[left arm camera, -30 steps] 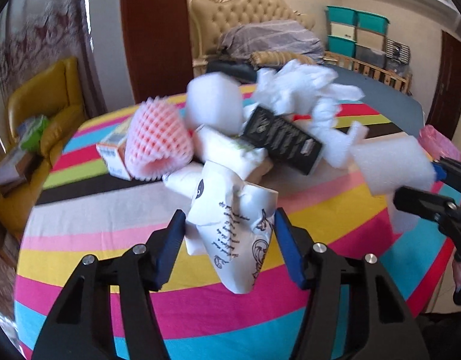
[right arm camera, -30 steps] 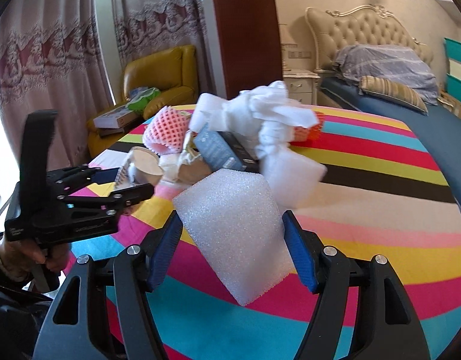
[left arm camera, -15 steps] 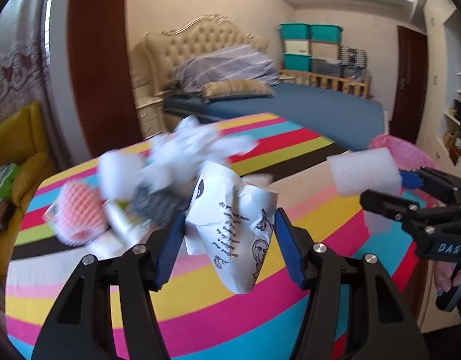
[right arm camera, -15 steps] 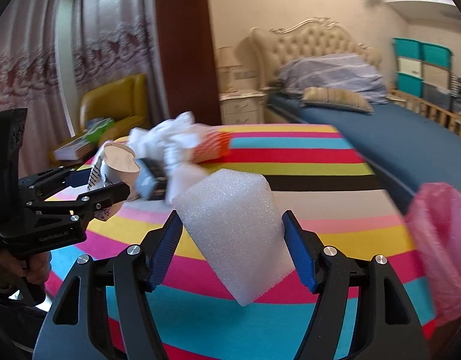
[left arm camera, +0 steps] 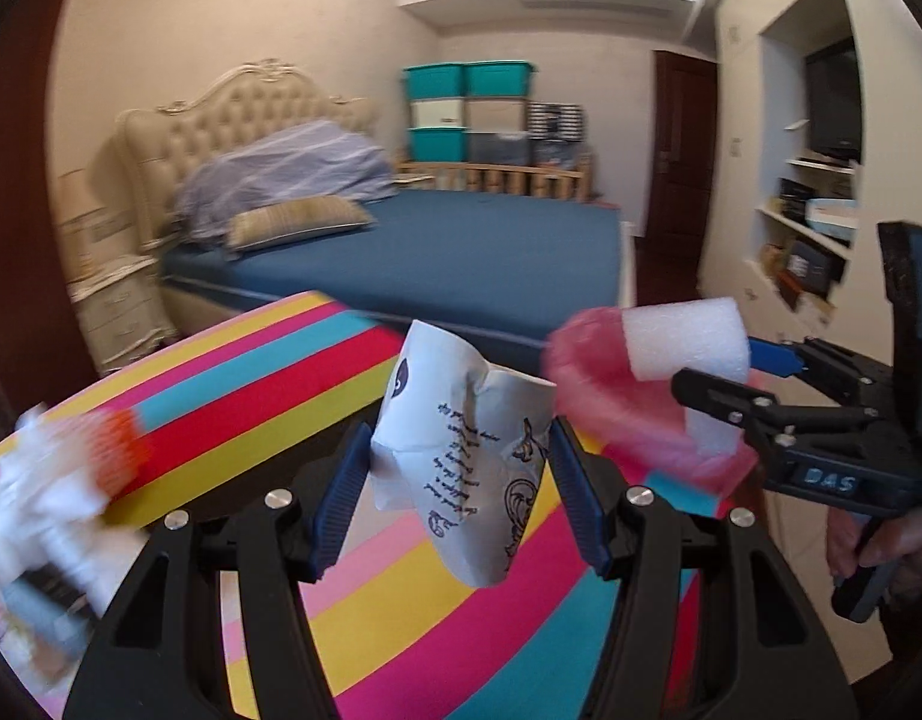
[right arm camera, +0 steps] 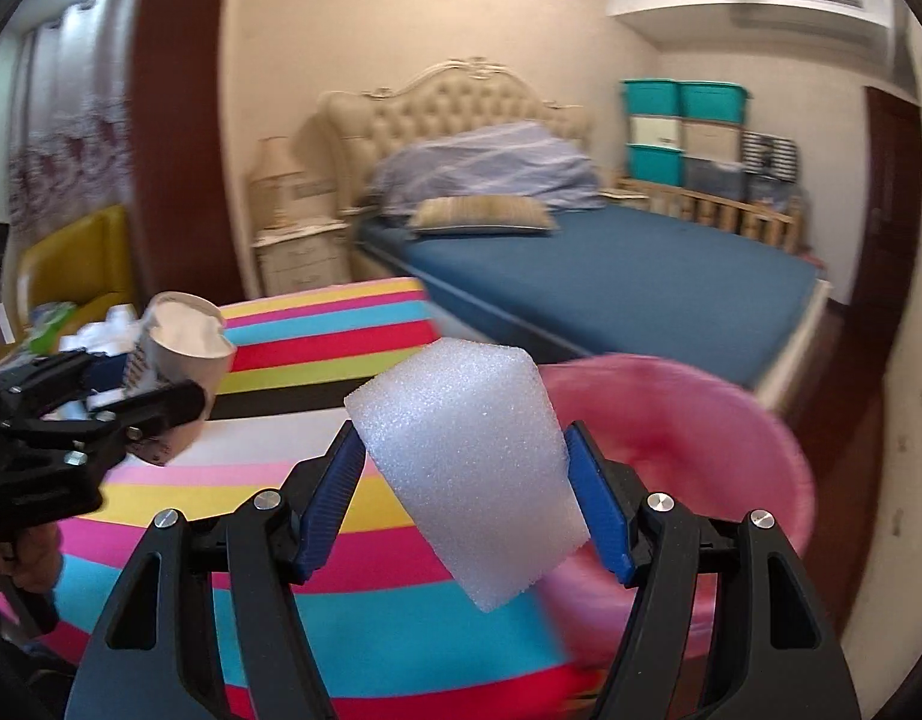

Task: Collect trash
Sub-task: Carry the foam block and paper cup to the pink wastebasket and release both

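The left gripper [left arm camera: 455, 480] is showing two matte black arms, each shaped as an open triangular frame, carrying ribbed blue pads [left arm camera: 335, 498] on the inner faces. Round silver screws are sitting on each arm, two per side. The right gripper [right arm camera: 467, 480] is wearing the same build: black frames, blue ribbed pads [right arm camera: 599, 504], and paired silver screw heads. Seen from the left wrist camera, the right gripper's black body is bearing pale lettering reading "DAS" along its side, with small screws dotting the finger. A hand [left arm camera: 893, 552] is wrapping around its dark handle.
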The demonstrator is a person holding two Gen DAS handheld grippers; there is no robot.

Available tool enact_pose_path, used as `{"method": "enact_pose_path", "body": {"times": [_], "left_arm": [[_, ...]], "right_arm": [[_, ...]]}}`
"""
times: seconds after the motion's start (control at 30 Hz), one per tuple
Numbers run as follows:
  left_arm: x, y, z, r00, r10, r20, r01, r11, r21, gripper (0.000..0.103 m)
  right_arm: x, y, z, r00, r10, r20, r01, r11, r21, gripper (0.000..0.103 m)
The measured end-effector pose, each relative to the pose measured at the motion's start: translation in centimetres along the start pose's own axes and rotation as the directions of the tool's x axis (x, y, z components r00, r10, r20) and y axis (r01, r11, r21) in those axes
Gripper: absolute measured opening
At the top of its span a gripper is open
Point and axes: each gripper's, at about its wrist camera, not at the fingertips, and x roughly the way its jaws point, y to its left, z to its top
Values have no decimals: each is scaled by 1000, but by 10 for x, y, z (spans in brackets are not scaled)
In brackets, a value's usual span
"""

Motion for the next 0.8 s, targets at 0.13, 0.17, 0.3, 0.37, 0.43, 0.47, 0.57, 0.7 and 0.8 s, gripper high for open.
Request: {"method": "enact_pose_path", "body": {"times": [0.13, 0.17, 0.3, 0.37, 0.43, 0.47, 0.57, 0.7, 0.8], "left_arm": [[41, -39, 27, 995, -99, 4, 99, 995, 14, 59], [51, -43, 33, 993, -115, 2, 115, 993, 14, 59], [97, -69, 51, 980, -199, -18, 199, 980, 3, 59], [120, -84, 58, 971, -239, -30, 239, 971, -3, 59], [140, -96, 62, 962, -270, -44, 269, 963, -14, 59], [151, -101, 66, 958, -281, -52, 281, 960, -22, 59], [181, -112, 71, 940, -332, -76, 329, 943, -51, 64], [201, -114, 75, 937, -340, -79, 333, 939, -87, 77], [194, -104, 73, 949, -309, -68, 301, 948, -103, 82]], "right_arm": [[6, -60, -1, 998, -63, -4, 63, 997, 46, 65], [9, -72, -2, 997, -73, -3, 73, 996, 55, 65], [19, -108, -6, 996, -92, -17, 93, 991, 94, 65], [27, -122, -8, 995, -94, -33, 97, 989, 110, 65], [29, -129, -11, 994, -101, -33, 104, 989, 103, 66], [31, -132, -12, 994, -100, -33, 102, 989, 105, 66], [27, -136, -17, 996, -90, -20, 92, 990, 111, 75], [23, -150, -22, 995, -101, -6, 101, 985, 139, 83], [14, -153, -26, 994, -110, -6, 109, 981, 163, 83]]}}
